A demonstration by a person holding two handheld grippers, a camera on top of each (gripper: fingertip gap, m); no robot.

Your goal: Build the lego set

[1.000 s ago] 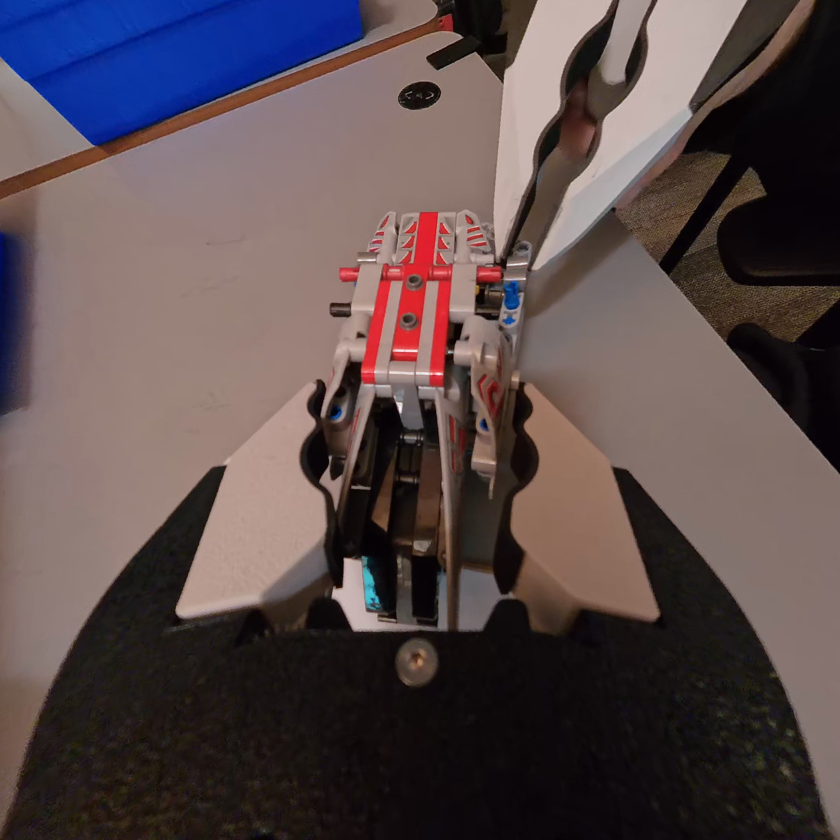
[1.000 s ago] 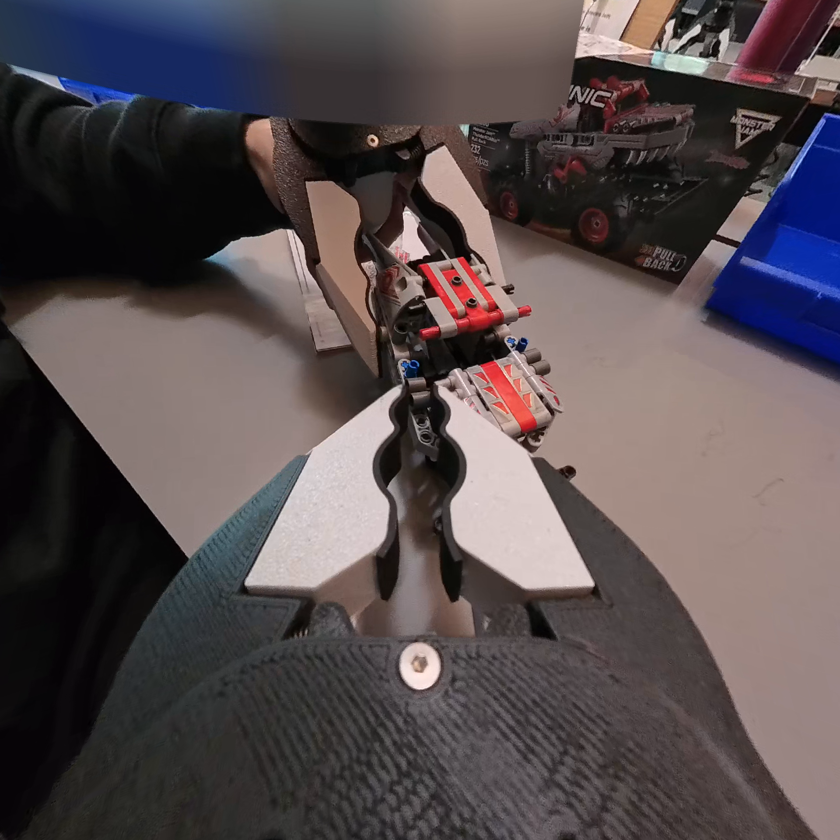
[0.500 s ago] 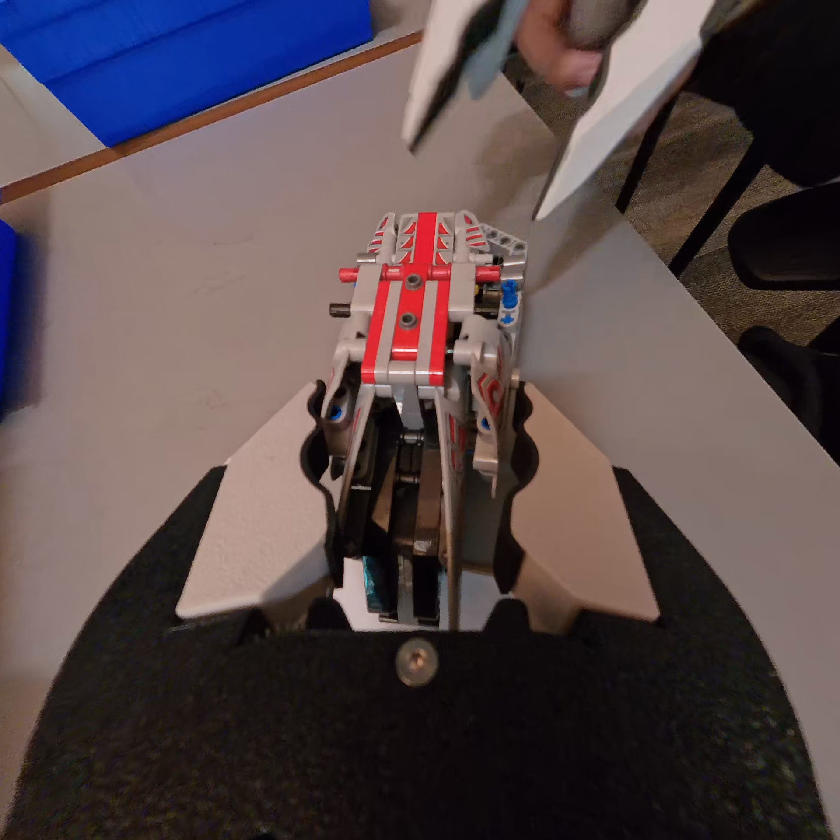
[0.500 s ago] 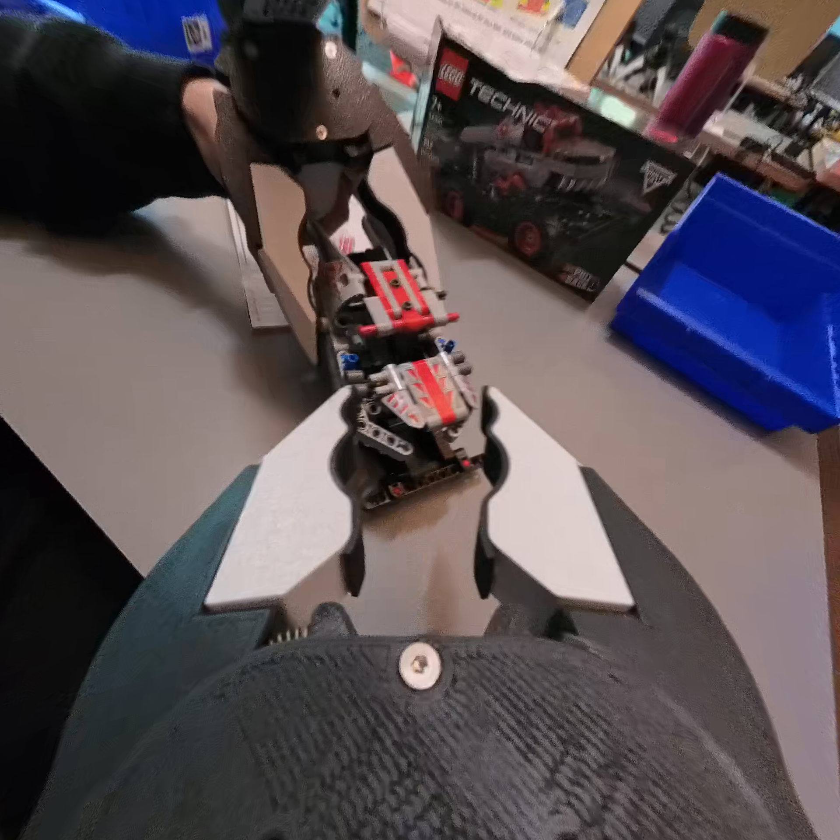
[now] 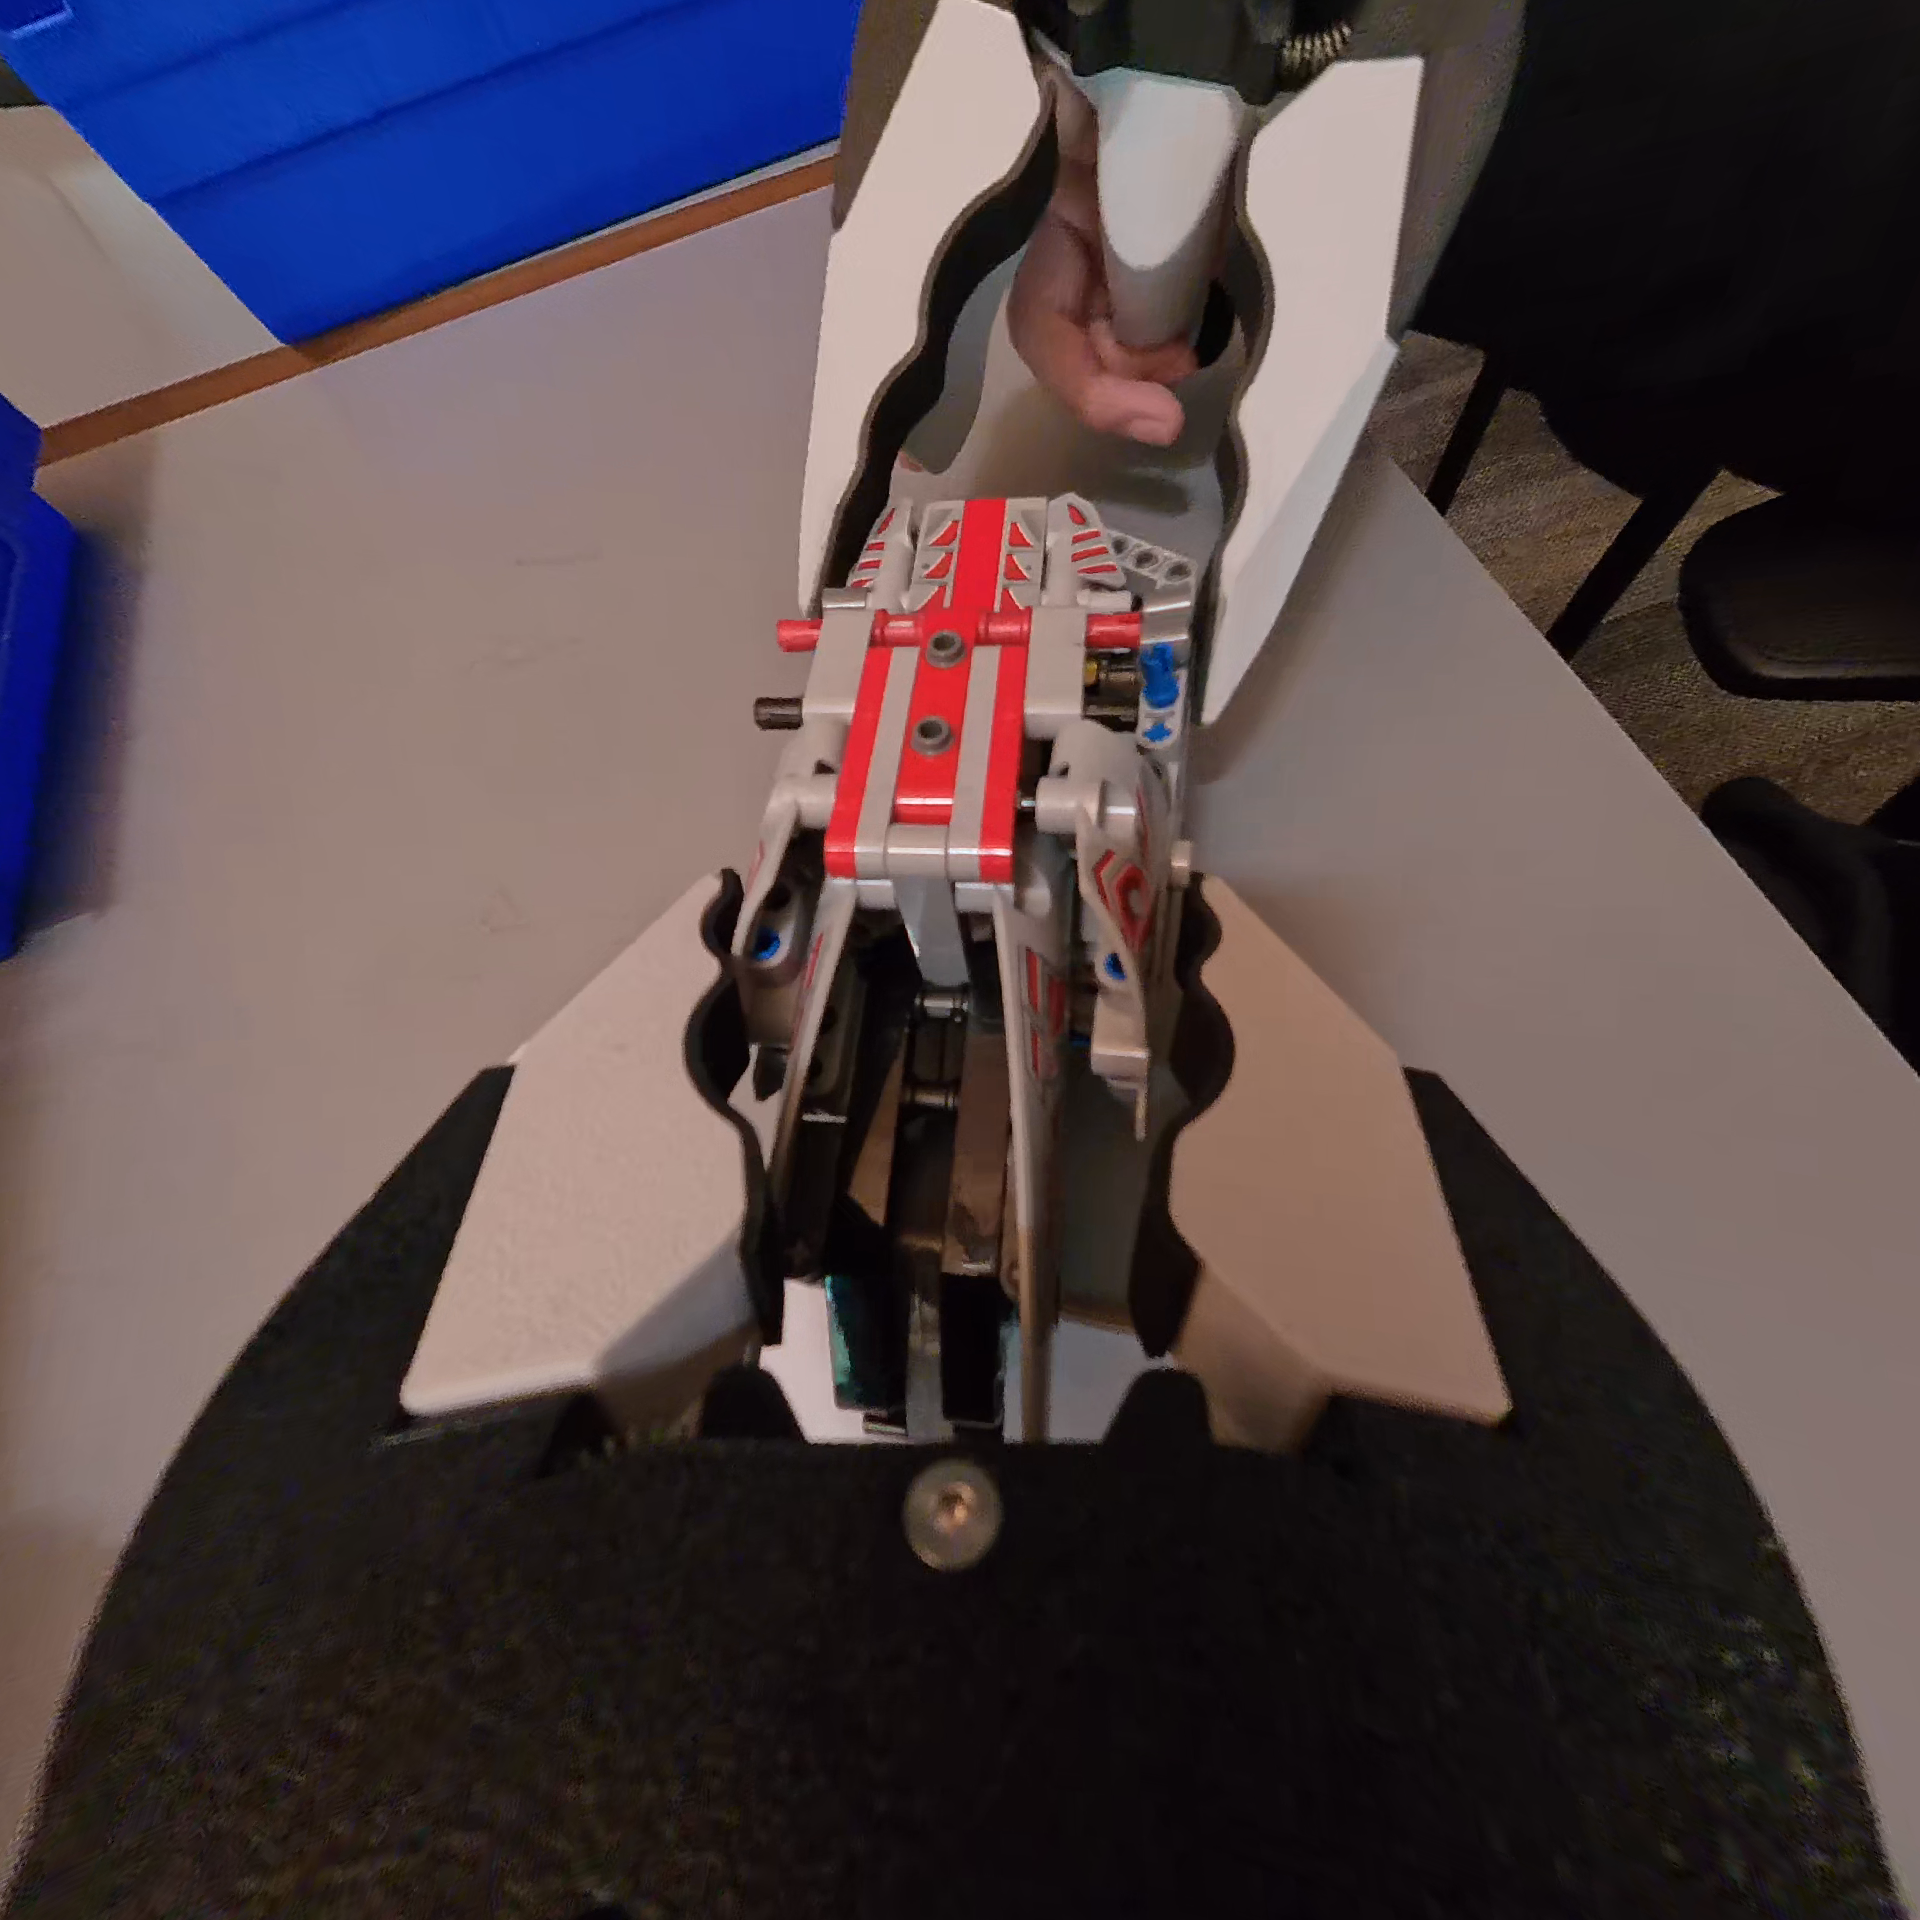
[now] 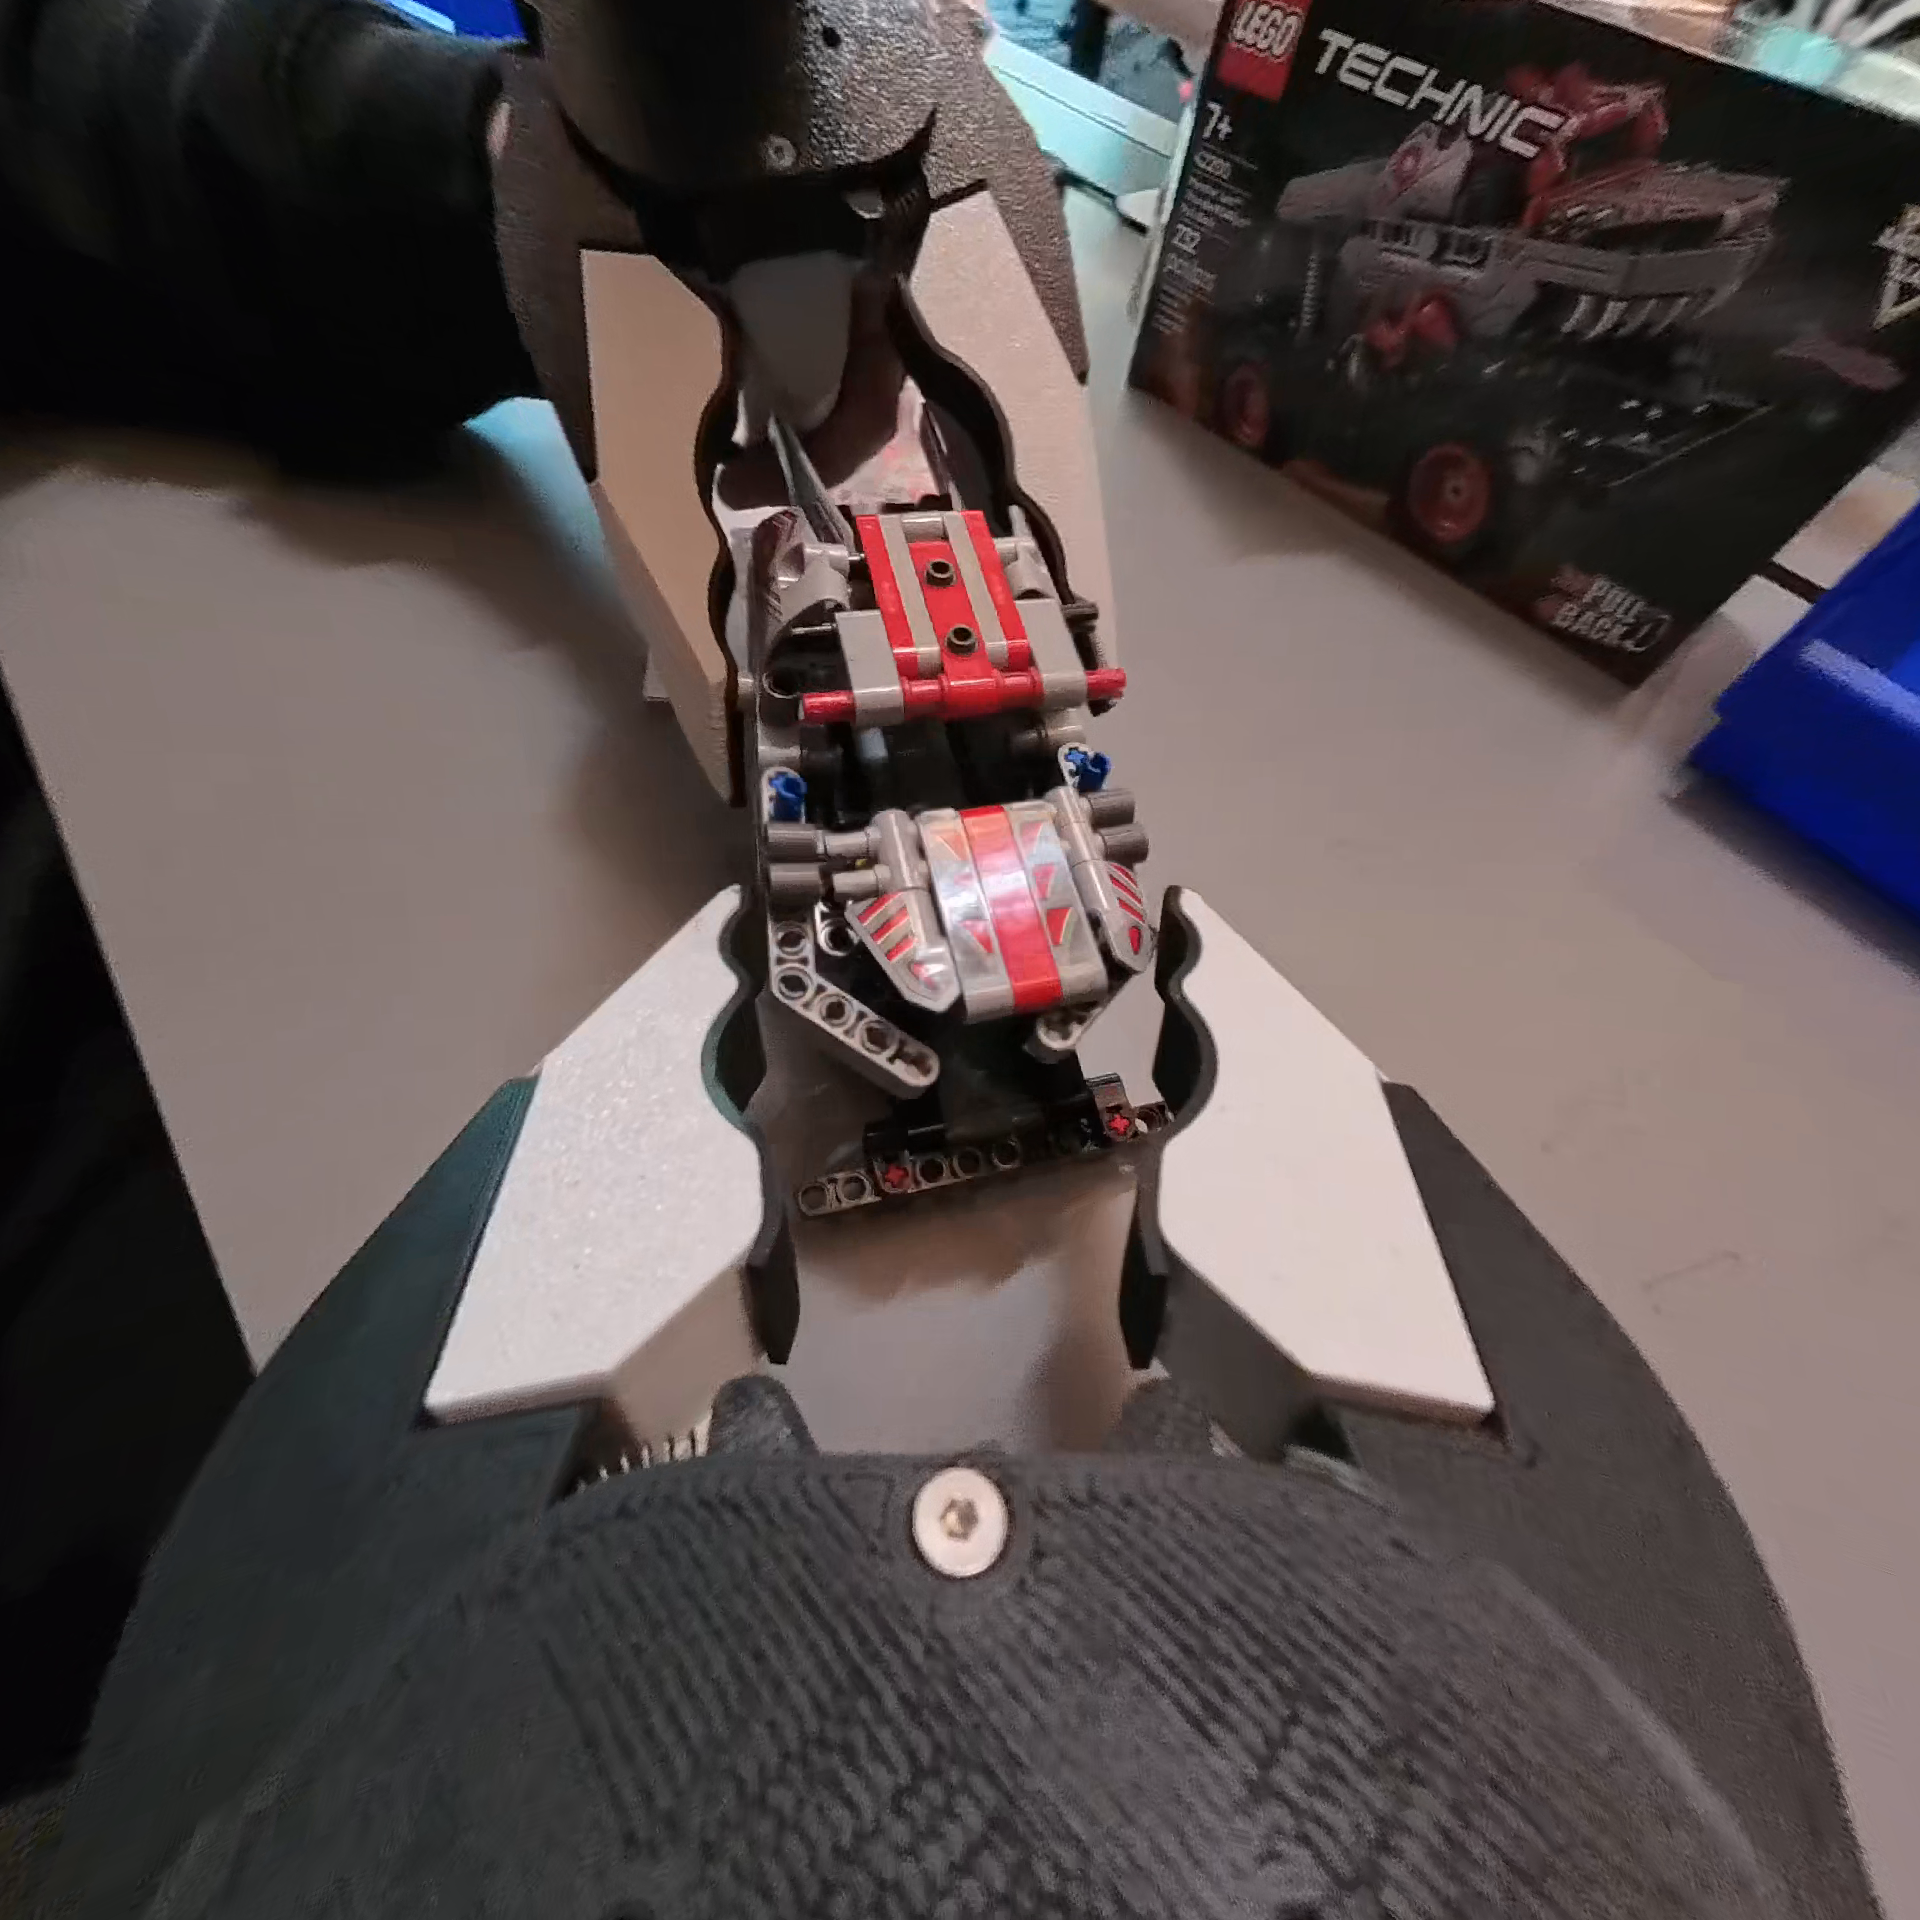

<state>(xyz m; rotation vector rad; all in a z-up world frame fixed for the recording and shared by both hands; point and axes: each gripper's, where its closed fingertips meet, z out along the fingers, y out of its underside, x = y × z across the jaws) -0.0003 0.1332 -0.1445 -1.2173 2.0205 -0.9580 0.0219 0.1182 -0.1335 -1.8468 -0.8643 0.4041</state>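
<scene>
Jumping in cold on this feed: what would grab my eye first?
The red-and-grey lego vehicle at the centre of the grey table: the left gripper is clamped on its rear while the right gripper straddles its nose, jaws open. Behind it to the right stands the dark set box, with a blue bin at the right edge.

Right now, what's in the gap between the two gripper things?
The lego model spans it. In the right wrist view, the left hand-held gripper clamps its far end; the open right hand-held gripper straddles its near end.
</scene>
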